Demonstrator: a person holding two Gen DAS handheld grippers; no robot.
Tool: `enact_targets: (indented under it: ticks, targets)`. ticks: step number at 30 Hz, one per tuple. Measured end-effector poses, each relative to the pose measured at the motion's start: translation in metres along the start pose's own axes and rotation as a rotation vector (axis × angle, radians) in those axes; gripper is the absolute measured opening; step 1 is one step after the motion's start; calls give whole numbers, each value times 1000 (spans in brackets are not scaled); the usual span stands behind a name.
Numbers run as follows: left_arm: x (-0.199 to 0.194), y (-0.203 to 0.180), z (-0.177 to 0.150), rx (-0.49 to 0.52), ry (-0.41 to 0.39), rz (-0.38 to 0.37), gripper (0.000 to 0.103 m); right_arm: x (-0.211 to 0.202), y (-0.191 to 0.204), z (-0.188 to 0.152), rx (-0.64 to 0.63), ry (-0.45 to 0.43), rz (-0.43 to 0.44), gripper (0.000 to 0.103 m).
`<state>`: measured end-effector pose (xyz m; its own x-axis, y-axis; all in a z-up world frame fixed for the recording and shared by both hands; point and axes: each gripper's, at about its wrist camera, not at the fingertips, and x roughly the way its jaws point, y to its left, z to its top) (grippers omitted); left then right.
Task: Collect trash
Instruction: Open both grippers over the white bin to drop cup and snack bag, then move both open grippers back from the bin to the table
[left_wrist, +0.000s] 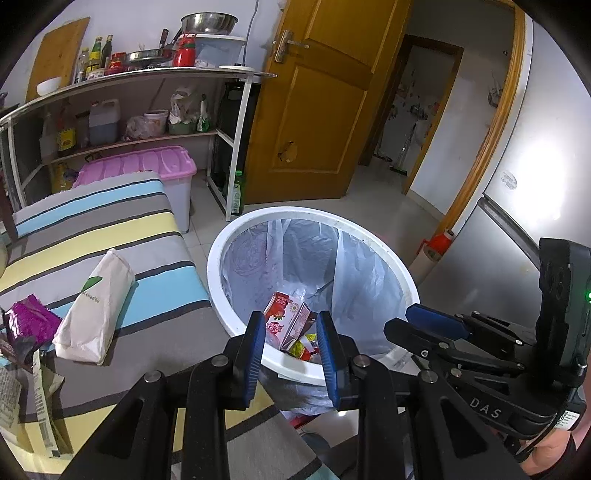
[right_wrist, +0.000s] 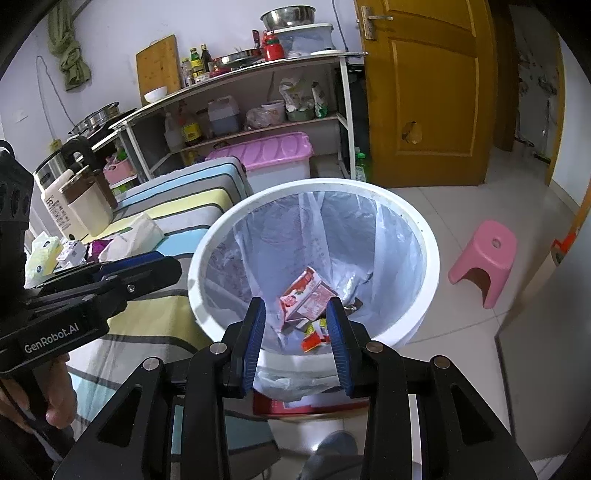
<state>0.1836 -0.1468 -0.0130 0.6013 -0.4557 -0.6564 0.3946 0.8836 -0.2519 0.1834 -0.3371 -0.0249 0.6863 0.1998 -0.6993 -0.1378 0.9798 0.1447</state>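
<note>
Both grippers hover over the bin (right_wrist: 207, 258): right gripper (right_wrist: 297, 343) spread and empty, left gripper (left_wrist: 291, 354) nearly pressed together, empty; next, pinch the paper bag (left_wrist: 98, 306) mid-body, left of its fingers.

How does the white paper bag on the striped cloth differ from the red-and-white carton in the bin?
The white paper bag lies on the striped cloth, outside the bin; the red-and-white carton lies at the bottom of the lined bin. The bag is plain white with a green leaf mark; the carton is printed red and pink. The bag looks soft and rumpled; the carton is boxy. Neither is gripped.
</note>
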Motion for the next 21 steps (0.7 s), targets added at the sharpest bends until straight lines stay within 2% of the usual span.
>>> enact_targets:
  ticks: [21]
  targets:
    - [-53,10,-21,-29,-65,37,29,-32,30,-2,-41,-61,25,38]
